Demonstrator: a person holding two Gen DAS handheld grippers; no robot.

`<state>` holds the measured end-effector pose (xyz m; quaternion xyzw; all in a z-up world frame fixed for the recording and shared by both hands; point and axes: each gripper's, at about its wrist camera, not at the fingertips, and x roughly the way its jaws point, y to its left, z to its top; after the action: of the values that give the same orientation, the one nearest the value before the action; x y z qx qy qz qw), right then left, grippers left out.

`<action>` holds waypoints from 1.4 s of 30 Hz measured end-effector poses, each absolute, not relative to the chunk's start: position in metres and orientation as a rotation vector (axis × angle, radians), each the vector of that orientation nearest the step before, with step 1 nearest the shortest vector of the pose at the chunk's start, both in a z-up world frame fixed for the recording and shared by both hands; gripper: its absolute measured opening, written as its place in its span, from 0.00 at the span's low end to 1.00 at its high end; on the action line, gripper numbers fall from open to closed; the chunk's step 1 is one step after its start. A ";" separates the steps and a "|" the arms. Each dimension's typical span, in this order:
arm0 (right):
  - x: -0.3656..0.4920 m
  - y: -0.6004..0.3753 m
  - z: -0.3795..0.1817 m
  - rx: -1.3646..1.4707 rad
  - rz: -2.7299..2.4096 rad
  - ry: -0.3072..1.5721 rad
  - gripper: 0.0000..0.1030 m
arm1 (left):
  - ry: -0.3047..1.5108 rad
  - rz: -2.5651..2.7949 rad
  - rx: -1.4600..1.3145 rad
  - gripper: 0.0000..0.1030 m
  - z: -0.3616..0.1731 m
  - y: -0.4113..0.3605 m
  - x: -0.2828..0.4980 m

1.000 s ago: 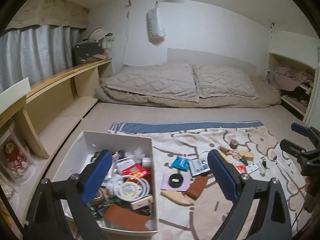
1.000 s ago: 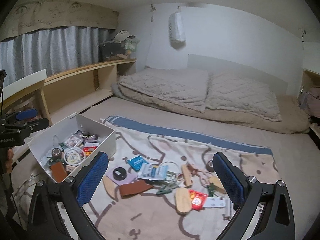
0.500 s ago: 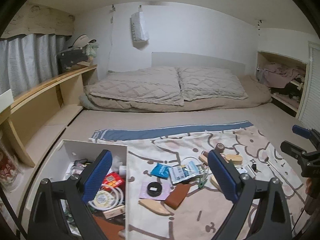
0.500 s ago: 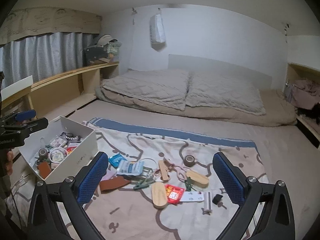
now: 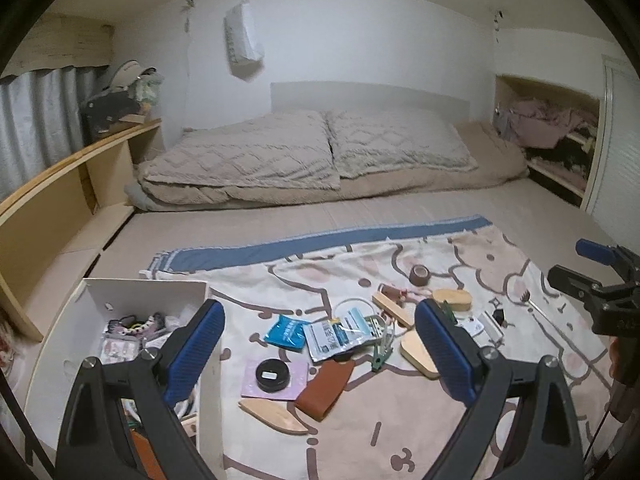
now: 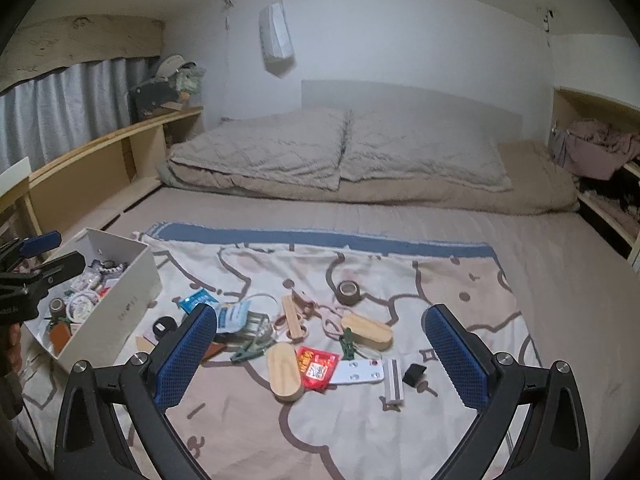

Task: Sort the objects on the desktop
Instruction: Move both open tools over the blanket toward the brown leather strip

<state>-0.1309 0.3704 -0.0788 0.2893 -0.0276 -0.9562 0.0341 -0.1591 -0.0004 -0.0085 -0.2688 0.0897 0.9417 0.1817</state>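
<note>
A white box (image 5: 152, 292) (image 6: 132, 304) with several small items in it stands at the left of a patterned cloth (image 5: 400, 420) (image 6: 360, 432). Loose objects lie on the cloth: a black round tin (image 5: 273, 374), a brown leather case (image 5: 325, 388), a blue packet (image 5: 287, 333), wooden ovals (image 6: 284, 372), a red packet (image 6: 317, 366), a tape roll (image 6: 349, 292). My left gripper (image 5: 320, 354) is open and empty above the tin and case. My right gripper (image 6: 322, 356) is open and empty above the red packet.
A bed with folded grey quilts (image 5: 304, 156) lies beyond the cloth. A wooden shelf (image 5: 60, 184) runs along the left wall. A cubby with clothes (image 5: 548, 132) is at the right. The other gripper shows at each view's edge (image 5: 600, 280) (image 6: 32, 276).
Both grippers have shifted right over the cloth. The white box has slid toward the left edge of both views. Both stay open and empty.
</note>
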 end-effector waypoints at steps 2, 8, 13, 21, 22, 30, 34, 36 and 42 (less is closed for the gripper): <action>-0.136 0.370 -0.086 0.923 -2.935 -0.084 1.00 | 0.266 2.649 -0.767 0.93 -0.015 0.005 -0.162; -0.150 0.368 -0.108 1.021 -2.896 -0.081 1.00 | 0.340 2.608 -0.817 0.85 -0.039 0.023 -0.174; -0.163 0.366 -0.121 1.078 -2.860 -0.125 1.00 | 0.381 2.572 -0.873 0.71 -0.059 0.031 -0.182; -0.194 0.358 -0.147 1.241 -2.795 -0.211 1.00 | 0.396 2.516 -1.010 0.55 -0.093 0.041 -0.203; -0.197 0.357 -0.149 1.250 -2.787 -0.210 1.00 | 0.399 2.513 -1.021 0.54 -0.097 0.042 -0.205; -0.228 0.350 -0.183 1.397 -2.680 -0.246 0.49 | 0.409 2.470 -1.151 0.46 -0.132 0.043 -0.227; -0.242 0.349 -0.201 1.464 -2.639 -0.284 0.29 | 0.418 2.456 -1.210 0.44 -0.150 0.042 -0.238; -0.248 0.346 -0.207 1.482 -2.626 -0.294 0.24 | 0.428 2.450 -1.236 0.42 -0.158 0.041 -0.242; -0.266 0.335 -0.221 1.502 -2.584 -0.349 0.14 | 0.441 2.423 -1.305 0.42 -0.179 0.038 -0.249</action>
<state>-0.2661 0.3354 -0.2210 0.4981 -0.1158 -0.8568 0.0665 -0.2495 0.0377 -0.1795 -0.4609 0.1556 0.8558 0.1762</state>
